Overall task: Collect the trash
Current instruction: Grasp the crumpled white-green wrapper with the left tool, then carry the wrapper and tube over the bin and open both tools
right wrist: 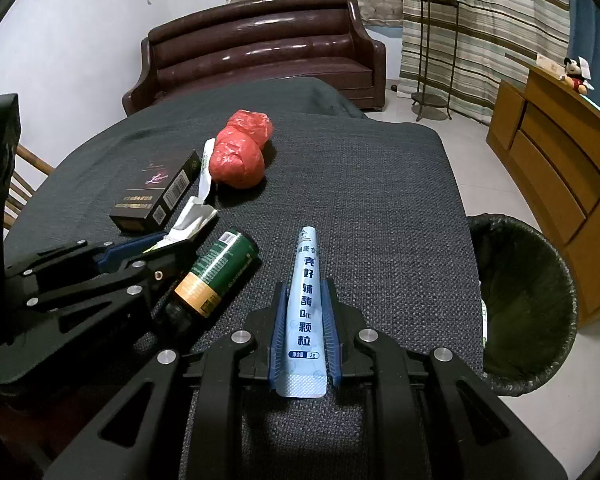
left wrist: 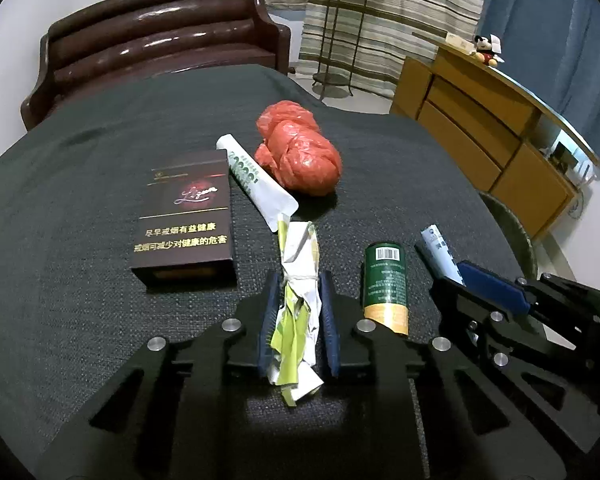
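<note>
My left gripper is shut on a crumpled white and green wrapper over the dark tablecloth. My right gripper is shut on a light blue sachet; the sachet also shows in the left wrist view. Between the two grippers lies a green bottle on its side, also seen from the right. Farther back lie a dark cigarette box, a white and green sachet and a red plastic bag ball.
A bin lined with a dark bag stands on the floor right of the table. A brown sofa is behind the table, a plant stand and a wooden cabinet to the right.
</note>
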Action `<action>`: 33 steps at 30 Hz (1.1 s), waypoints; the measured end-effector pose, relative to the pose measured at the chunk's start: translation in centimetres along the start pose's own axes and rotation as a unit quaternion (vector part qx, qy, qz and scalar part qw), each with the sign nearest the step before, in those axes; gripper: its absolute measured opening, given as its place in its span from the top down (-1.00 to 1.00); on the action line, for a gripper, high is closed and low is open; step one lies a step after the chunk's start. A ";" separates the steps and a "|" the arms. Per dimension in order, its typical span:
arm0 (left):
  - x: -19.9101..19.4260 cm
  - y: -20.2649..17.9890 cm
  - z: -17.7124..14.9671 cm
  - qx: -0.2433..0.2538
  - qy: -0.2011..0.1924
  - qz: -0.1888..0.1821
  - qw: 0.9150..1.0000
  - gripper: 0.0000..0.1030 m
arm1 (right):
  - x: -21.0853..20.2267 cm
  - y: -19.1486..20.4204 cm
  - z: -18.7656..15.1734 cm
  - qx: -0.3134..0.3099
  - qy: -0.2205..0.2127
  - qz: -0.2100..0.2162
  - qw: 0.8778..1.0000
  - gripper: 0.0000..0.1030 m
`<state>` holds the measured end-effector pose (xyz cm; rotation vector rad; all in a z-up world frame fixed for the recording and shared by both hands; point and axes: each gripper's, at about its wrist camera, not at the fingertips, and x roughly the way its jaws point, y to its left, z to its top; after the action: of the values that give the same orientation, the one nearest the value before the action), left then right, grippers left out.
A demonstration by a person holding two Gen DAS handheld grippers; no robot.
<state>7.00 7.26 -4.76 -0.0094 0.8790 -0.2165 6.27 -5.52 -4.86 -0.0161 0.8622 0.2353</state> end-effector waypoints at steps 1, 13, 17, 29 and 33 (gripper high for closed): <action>0.0 -0.1 0.0 0.001 -0.001 0.000 1.000 0.66 | 0.0 0.0 0.0 0.000 0.000 0.000 1.000 0.63; -2.2 0.3 -1.4 -0.017 -0.039 0.000 0.999 0.69 | -0.7 0.0 -0.1 0.000 -0.016 -0.004 1.000 0.63; -3.4 0.3 -1.3 -0.023 -0.058 -0.001 0.998 0.69 | -1.4 -0.7 0.2 0.007 -0.029 -0.014 0.999 0.63; -4.7 -3.7 1.4 -0.012 -0.102 -0.037 0.994 0.69 | -3.2 -6.6 2.2 0.034 -0.066 -0.083 0.994 0.63; -3.9 -6.4 2.5 0.003 -0.108 -0.048 0.993 0.69 | -4.0 -9.3 2.1 0.048 -0.077 -0.106 0.990 0.63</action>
<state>5.29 1.54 0.46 -0.0680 0.6632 -0.3025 7.26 -15.13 -1.22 -0.0003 0.7115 -0.0041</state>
